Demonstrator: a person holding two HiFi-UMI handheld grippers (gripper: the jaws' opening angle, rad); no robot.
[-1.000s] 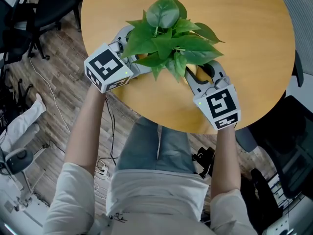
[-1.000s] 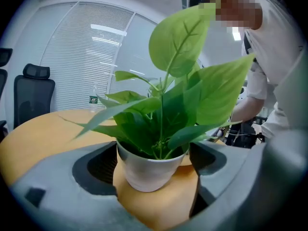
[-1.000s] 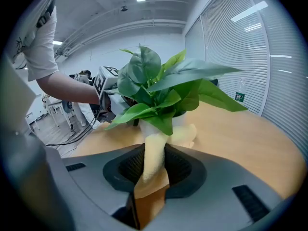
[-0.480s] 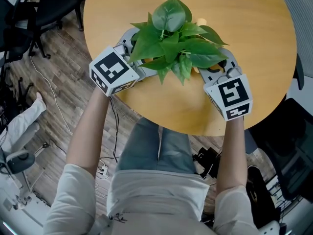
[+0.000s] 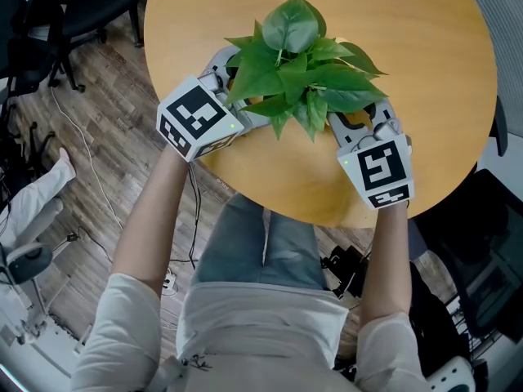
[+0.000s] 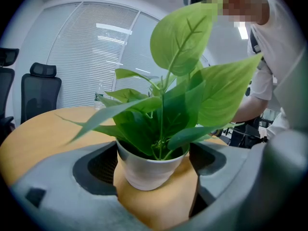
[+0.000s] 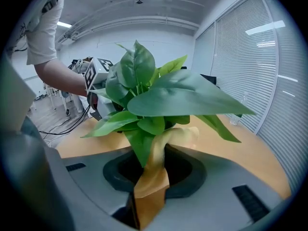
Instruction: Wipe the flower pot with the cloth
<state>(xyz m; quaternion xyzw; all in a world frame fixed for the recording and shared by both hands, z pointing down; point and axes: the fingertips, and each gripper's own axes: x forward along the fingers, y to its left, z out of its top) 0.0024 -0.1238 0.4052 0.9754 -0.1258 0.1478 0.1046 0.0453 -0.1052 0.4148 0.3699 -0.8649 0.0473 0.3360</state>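
A leafy green plant [image 5: 298, 72] stands in a small white flower pot [image 6: 147, 170] near the front edge of the round wooden table [image 5: 425, 39]. My left gripper [image 5: 239, 90] reaches in from the left, one jaw on each side of the pot, closed against it. Leaves hide the pot in the head view. My right gripper [image 5: 361, 122] sits at the plant's right side, shut on a yellow cloth [image 7: 153, 177]. The cloth runs up from the jaws and lies against the pot under the leaves.
The table's front edge [image 5: 278, 207] lies just behind both grippers, with the person's legs below it. Black office chairs [image 5: 82, 6] and cables [image 5: 78, 149] are on the wooden floor at the left. A small bottle [image 7: 234, 117] stands far across the table.
The plant and my left gripper have shifted slightly to the right. My right gripper with the cloth swung out along the pot's right side and has come back a little.
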